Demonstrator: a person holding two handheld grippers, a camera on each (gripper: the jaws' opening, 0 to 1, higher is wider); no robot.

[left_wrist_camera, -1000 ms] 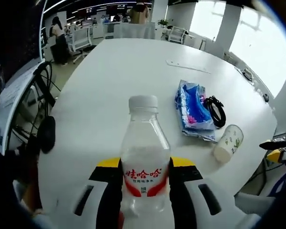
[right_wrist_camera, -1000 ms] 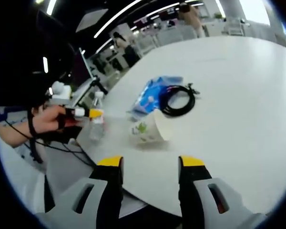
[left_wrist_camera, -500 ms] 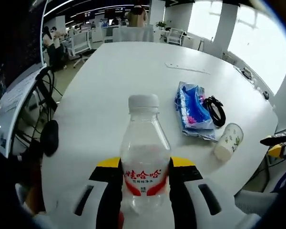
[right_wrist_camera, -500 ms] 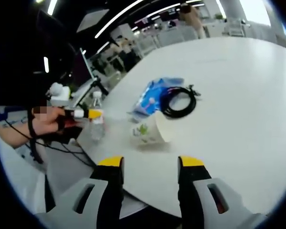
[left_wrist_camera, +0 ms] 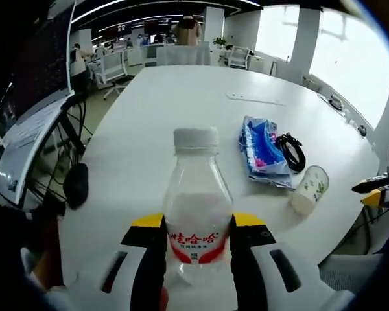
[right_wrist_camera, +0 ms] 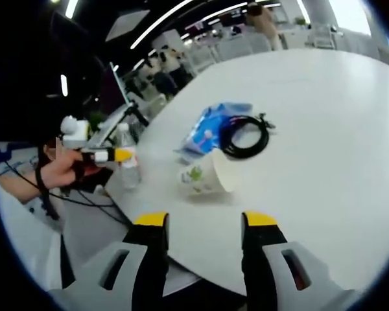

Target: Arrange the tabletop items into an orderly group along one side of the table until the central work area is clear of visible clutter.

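Left gripper [left_wrist_camera: 198,230]: clenched on the water bottle [left_wrist_camera: 196,214], its two yellow-tipped jaws pressed against the bottle's sides at the red-and-white label.
Water bottle: upright between the left gripper's jaws, clear with a white cap; in the right gripper view it stands at the near edge of the surface [right_wrist_camera: 324,110], off to that gripper's left, with the left gripper [right_wrist_camera: 113,155] at its side and a hand [right_wrist_camera: 58,170] behind that gripper.
Right gripper [right_wrist_camera: 198,223]: released, jaws apart with nothing between them, poised over the near edge of the surface.
Paper cup [right_wrist_camera: 206,175]: lying on its side just ahead of the right gripper's jaws, mouth turned to that gripper's right; from the left gripper it lies ahead and to the right, near the surface's edge.
Blue packet [left_wrist_camera: 262,152]: flat on the surface [left_wrist_camera: 181,103], ahead and right of the left gripper; beyond the cup as seen from the right gripper.
Black cable [left_wrist_camera: 293,149]: coiled, touching the packet's far-right side as seen from the left gripper, and just beyond the cup from the right gripper.
Surface: white and rounded, mostly bare ahead of the left gripper past the bottle.
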